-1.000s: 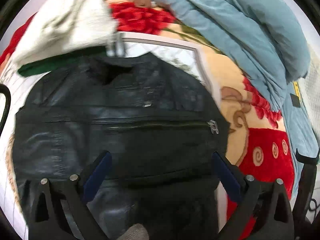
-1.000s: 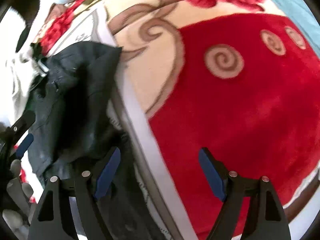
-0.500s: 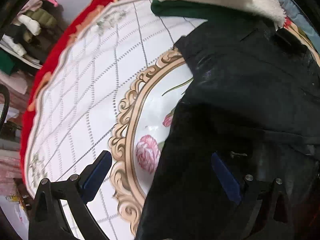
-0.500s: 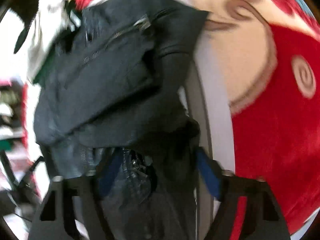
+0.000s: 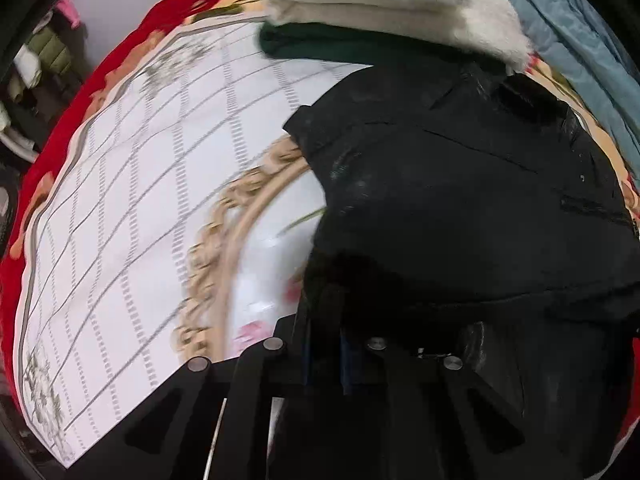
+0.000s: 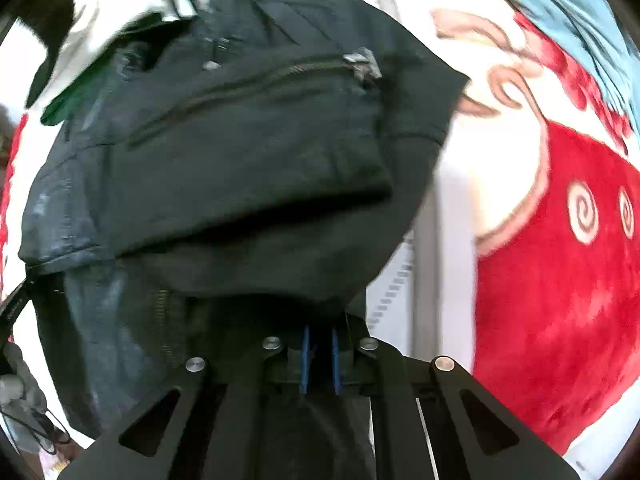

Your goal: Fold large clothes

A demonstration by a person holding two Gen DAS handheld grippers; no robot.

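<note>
The left gripper is closing, its blue pads pinching the hem of the black leather zip jacket. The right gripper is closing on the same jacket's other side (fabric sitting between the pads). The jacket is lying folded on the bed's red-and-white floral blanket, below a stacked cream knit.

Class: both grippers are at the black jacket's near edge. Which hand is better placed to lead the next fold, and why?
Neither clearly. The left gripper and right gripper are each closing on the black jacket hem, so probably both lift together.
</note>
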